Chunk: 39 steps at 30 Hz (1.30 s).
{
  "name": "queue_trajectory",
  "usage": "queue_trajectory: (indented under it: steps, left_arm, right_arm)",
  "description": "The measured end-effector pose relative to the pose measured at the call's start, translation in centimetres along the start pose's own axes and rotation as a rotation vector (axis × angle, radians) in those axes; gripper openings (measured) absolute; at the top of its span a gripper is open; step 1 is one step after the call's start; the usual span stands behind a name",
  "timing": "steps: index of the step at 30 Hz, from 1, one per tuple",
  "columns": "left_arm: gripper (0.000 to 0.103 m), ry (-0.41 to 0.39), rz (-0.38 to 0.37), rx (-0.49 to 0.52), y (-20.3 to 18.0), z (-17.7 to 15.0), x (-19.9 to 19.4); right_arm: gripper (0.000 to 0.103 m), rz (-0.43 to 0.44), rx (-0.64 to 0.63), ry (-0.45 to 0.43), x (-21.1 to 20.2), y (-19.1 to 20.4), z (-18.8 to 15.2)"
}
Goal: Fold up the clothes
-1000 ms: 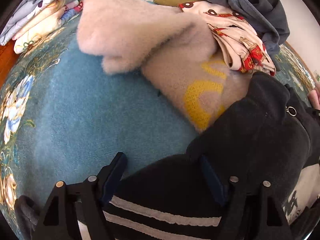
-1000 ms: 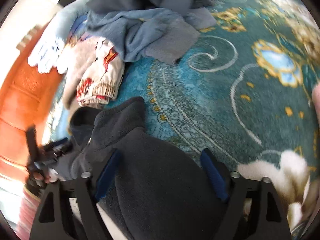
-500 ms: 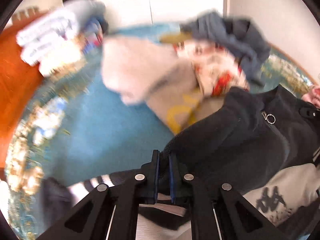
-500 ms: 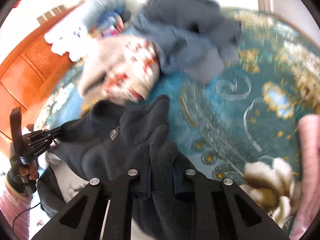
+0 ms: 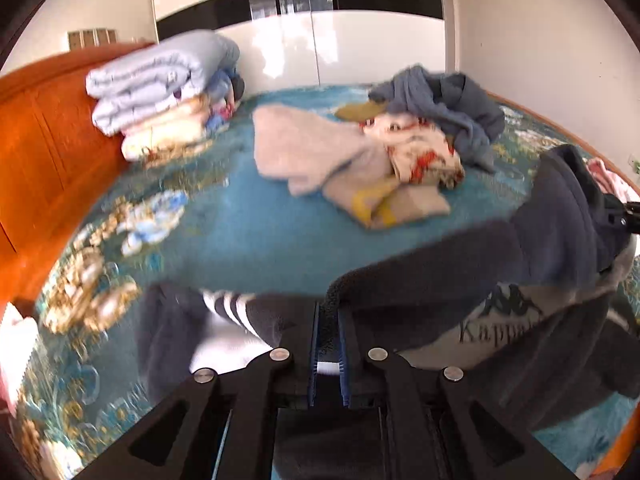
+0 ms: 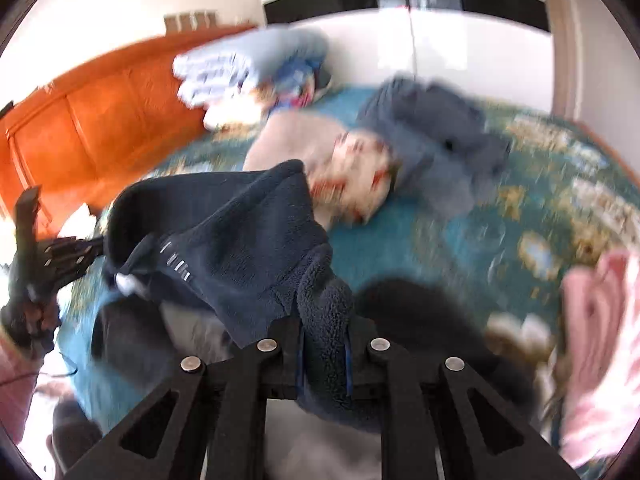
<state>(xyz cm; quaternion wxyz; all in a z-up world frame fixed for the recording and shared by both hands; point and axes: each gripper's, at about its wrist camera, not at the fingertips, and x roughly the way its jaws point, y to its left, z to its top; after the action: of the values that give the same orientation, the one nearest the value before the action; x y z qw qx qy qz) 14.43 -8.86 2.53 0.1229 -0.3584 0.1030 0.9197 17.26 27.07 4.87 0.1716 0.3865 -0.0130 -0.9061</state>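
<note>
A dark navy fleece jacket (image 5: 472,264) with a grey "Kappa" chest panel and white sleeve stripes hangs between my two grippers above the bed. My left gripper (image 5: 328,344) is shut on the jacket's shoulder edge. My right gripper (image 6: 324,344) is shut on the other shoulder of the jacket (image 6: 240,232). The left gripper also shows in the right wrist view (image 6: 72,252) at the far left, gripping the fleece. The jacket's lower part is hidden below both views.
A teal floral bedspread (image 5: 240,240) covers the bed. A heap of clothes lies at the back: beige sweater (image 5: 320,152), printed garment (image 5: 420,156), grey-blue top (image 5: 448,108). Folded quilts (image 5: 160,88) are stacked against the orange headboard (image 5: 44,148). A pink sleeve (image 6: 600,340) is at right.
Both grippers closed on the jacket's shoulders and lifted it off the bedspread. The views tilted up, so the headboard and wardrobe now show.
</note>
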Motion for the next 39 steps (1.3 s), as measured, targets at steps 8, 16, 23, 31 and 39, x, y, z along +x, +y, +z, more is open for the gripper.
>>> queue_trajectory:
  steps: [8,16,23,31,39]
  left_arm:
    - [0.017,0.039,0.004,0.04,-0.5,-2.1,2.3]
    - [0.044,0.026,0.021,0.085,-0.6,-2.9,3.7]
    - [0.062,0.03,0.024,0.07,-0.2,-2.9,3.9]
    - [0.073,0.109,-0.059,0.129,-0.1,-4.6,3.4]
    - [0.043,0.061,0.041,0.118,-0.6,-2.4,2.1]
  right_arm:
    - [0.045,-0.018,-0.095,0.103,1.0,1.7,-3.8]
    - [0.052,0.0,-0.085,0.142,0.7,0.7,-5.7]
    - [0.046,-0.048,-0.045,0.149,1.5,0.8,-5.5]
    - [0.035,-0.042,-0.011,0.143,0.9,0.4,-5.6]
    - [0.025,-0.061,-0.005,0.143,1.5,0.2,-4.8]
